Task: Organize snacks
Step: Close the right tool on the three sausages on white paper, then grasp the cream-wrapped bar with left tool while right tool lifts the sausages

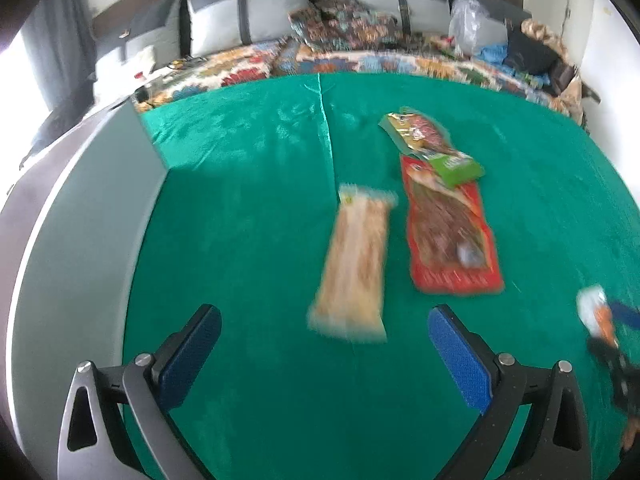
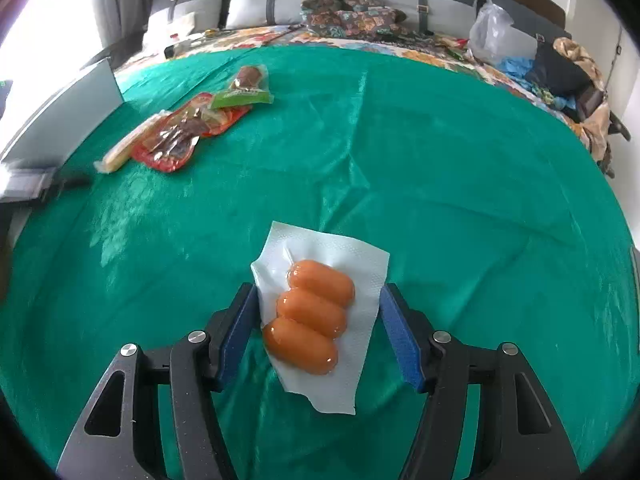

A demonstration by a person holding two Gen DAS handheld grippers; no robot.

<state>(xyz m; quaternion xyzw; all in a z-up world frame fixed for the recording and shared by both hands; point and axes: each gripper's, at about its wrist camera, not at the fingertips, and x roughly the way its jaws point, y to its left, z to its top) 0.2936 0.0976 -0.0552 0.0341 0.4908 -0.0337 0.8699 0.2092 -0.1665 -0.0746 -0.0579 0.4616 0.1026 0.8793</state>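
My left gripper (image 1: 324,314) hangs open over the green cloth (image 1: 248,208), its blue pads wide apart and nothing between them. Just ahead of it lies a blurred beige snack packet (image 1: 354,264). To its right lie a red packet (image 1: 450,236) and a green-and-brown packet (image 1: 432,144) that overlaps the red one's far end. In the right wrist view, a clear pack of three orange sausages (image 2: 310,316) sits between the fingers of my right gripper (image 2: 318,290), and both pads touch its white edges. The same snack packets lie far to the left (image 2: 176,140).
A grey box wall (image 1: 80,208) borders the cloth on the left. Behind the cloth is a patterned bedspread (image 1: 248,64) with grey pillows (image 1: 248,12), a plastic bag (image 2: 496,32) and dark clutter at the back right. Open green cloth spreads to the right (image 2: 480,180).
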